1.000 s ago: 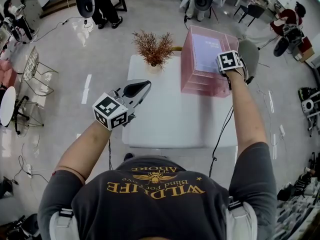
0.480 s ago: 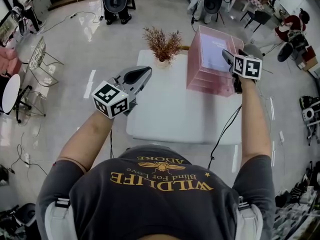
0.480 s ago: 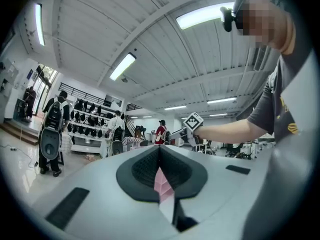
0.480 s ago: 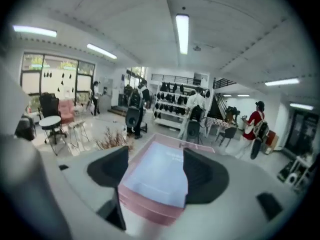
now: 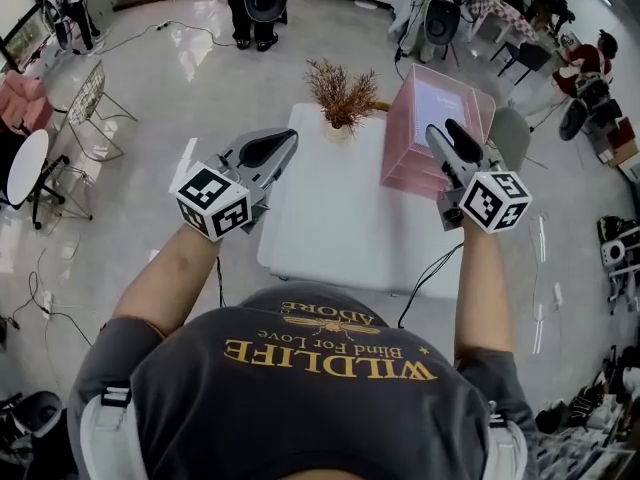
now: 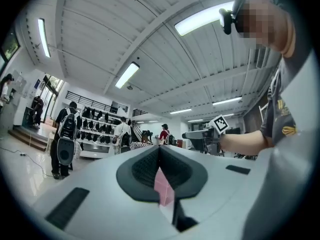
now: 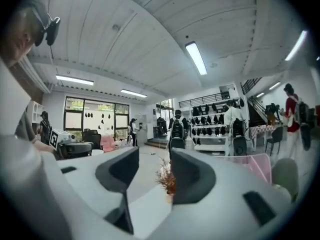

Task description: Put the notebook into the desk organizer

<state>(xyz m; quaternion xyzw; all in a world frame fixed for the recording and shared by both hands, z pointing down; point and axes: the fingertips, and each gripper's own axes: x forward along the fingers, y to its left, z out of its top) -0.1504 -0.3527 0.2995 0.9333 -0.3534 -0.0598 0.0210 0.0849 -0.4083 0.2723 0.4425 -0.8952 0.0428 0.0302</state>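
Note:
The pink translucent desk organizer (image 5: pixel 420 163) stands at the far right of the white table (image 5: pixel 340 228). The pale notebook (image 5: pixel 440 103) lies inside it at the top. My right gripper (image 5: pixel 447 133) hovers over the organizer's near side, clear of the notebook. Its jaws stand apart and are closing, with nothing between them. In the right gripper view the right gripper (image 7: pixel 155 169) faces the plant (image 7: pixel 165 179), with the organizer (image 7: pixel 255 166) at the right. My left gripper (image 5: pixel 285 143) hangs over the table's left edge, shut and empty; in its own view the left gripper (image 6: pixel 160 156) has its pads together.
A dried plant in a vase (image 5: pixel 342 93) stands at the table's far edge, left of the organizer. A grey chair (image 5: pixel 510 133) sits behind the organizer. Chairs, cables and people are spread over the floor around the table.
My right gripper has drawn back from the organizer toward me, leaving the notebook inside. The left gripper has hardly moved.

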